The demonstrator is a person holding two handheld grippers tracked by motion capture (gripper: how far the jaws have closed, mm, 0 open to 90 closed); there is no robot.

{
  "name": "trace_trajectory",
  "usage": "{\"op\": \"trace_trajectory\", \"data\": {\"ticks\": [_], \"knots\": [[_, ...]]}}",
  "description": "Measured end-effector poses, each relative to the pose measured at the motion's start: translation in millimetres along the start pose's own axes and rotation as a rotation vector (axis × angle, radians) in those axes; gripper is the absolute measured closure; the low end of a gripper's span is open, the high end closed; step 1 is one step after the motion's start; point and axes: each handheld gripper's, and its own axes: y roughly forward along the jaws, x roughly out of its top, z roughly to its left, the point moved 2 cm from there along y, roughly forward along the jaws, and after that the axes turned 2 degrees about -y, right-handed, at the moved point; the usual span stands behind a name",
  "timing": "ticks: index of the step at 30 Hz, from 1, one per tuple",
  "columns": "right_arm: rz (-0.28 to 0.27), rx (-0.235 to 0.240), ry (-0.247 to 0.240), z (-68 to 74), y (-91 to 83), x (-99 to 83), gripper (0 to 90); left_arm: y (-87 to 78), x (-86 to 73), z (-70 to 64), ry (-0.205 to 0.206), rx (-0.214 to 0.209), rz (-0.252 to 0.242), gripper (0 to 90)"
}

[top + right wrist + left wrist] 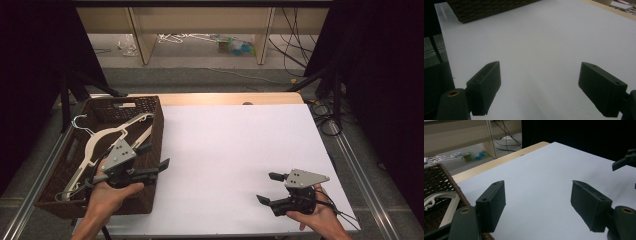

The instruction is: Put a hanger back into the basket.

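The left gripper (152,156), jaws spread wide and empty, hovers at the right rim of the wicker basket (156,131) where the cream hangers (100,142) lie, seemingly ready to fetch one, while the right gripper (270,188), equally wide and empty, waits well right of the basket over the white sheet (230,160).

The basket (155,131) at the desk's left end is dark brown woven wicker, rough and ribbed. Inside it the hangers (102,140) look like smooth cream plastic with thin metal wire hooks. The desk (235,150) beside the basket wears a matt white sheet, with pale wood along its far edge. Both grippers' jaws are matt black plastic.
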Motion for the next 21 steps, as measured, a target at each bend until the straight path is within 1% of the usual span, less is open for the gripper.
{"op": "trace_trajectory", "data": {"ticks": [1, 2, 3, 4, 5, 6, 10, 11, 12, 13, 15, 17, 18, 21], "knots": [[0.000, 0.000, 0.000, 0.0, 0.0, 0.0, 19.1, 0.0, 0.0, 0.0, 0.000, 0.000, 0.000, 27.8], [-0.001, -0.001, -0.001, 0.1, -0.3, 0.0, 19.1, 0.0, 1.0, -2.9, 0.000, -0.006, -0.002, 27.8], [-0.003, -0.001, 0.001, 0.1, -0.6, 0.1, 19.1, -0.2, 2.8, -8.7, 0.008, -0.016, -0.003, 27.8], [-0.003, -0.001, 0.001, 0.1, -0.6, 0.1, 19.1, -0.2, 2.8, -8.7, 0.008, -0.016, -0.003, 27.8], [-0.006, -0.002, 0.001, 0.3, -0.9, 0.1, 19.1, 0.0, 3.8, -12.0, 0.023, -0.024, -0.005, 27.8], [-0.006, -0.002, 0.001, 0.3, -0.9, 0.1, 19.1, 0.3, 4.0, -14.2, 0.024, -0.028, -0.006, 27.8], [-0.012, -0.004, 0.002, 0.9, -2.0, 0.6, 19.1, 4.4, 1.5, -25.3, 0.033, -0.045, 0.002, 27.8], [-0.024, -0.001, -0.002, 0.8, -1.5, 0.8, 19.1, 7.1, 0.8, -27.0, 0.067, -0.051, -0.005, 27.8], [-0.023, -0.006, 0.002, 2.1, -3.6, 1.1, 19.1, 9.1, -1.2, -30.7, 0.069, -0.058, -0.001, 27.8], [-0.023, -0.006, 0.002, 2.1, -3.6, 1.1, 19.1, 9.1, -1.2, -30.7, 0.069, -0.058, -0.001, 27.8], [-0.024, -0.008, 0.005, 3.8, -5.8, 1.3, 19.1, 14.0, -5.3, -37.3, 0.071, -0.079, -0.004, 27.8], [-0.030, -0.004, 0.005, 4.1, -6.0, 1.5, 19.0, 15.4, -7.1, -40.0, 0.064, -0.082, 0.001, 27.7], [-0.035, -0.008, 0.007, 5.4, -7.5, 1.7, 19.0, 17.7, -9.6, -42.8, 0.064, -0.091, 0.000, 27.4], [-0.041, -0.015, 0.008, 6.9, -9.0, 1.9, 19.0, 20.3, -12.9, -45.9, 0.068, -0.096, -0.001, 26.8]]}}
